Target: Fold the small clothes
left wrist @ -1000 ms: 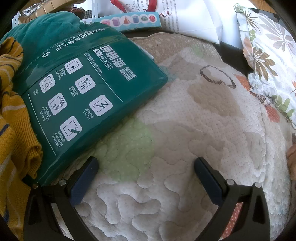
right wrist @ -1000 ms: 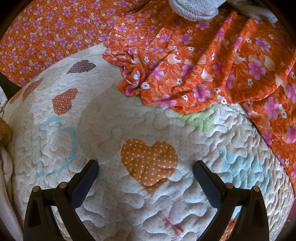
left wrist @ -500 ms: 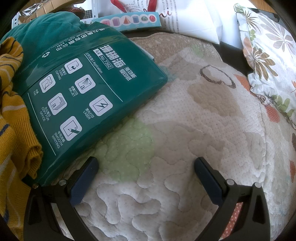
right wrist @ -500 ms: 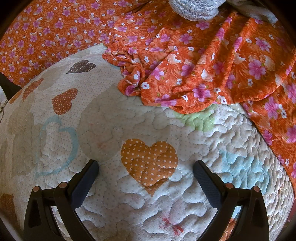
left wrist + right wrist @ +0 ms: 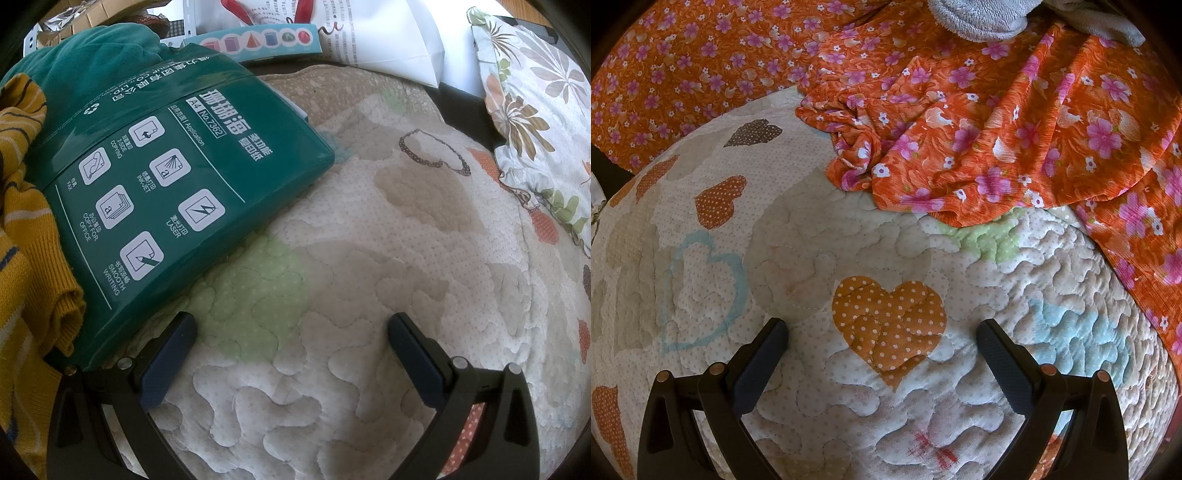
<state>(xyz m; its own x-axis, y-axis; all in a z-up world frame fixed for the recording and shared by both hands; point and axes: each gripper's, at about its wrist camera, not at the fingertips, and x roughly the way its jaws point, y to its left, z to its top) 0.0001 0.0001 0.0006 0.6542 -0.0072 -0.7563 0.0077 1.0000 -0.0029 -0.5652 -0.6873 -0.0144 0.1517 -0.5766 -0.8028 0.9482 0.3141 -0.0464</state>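
Left wrist view: the left tongs (image 5: 291, 334) hang wide and empty over the bumpy quilt (image 5: 369, 280); a glossy green paper pack (image 5: 166, 192) and a ribbed yellow knit (image 5: 26, 266) sit at nine o'clock

Right wrist view: the right tongs (image 5: 882, 334) gape wide, empty; the crinkly orange flowered garment (image 5: 979, 147) lies bunched at one o'clock. Best to pinch one free hem and draw it flat first

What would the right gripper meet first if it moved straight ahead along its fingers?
Probably the quilted mat itself, near the orange dotted heart between the open fingers. Farther along lies the crumpled orange floral garment. The right gripper holds nothing; how near the mat is remains unclear.
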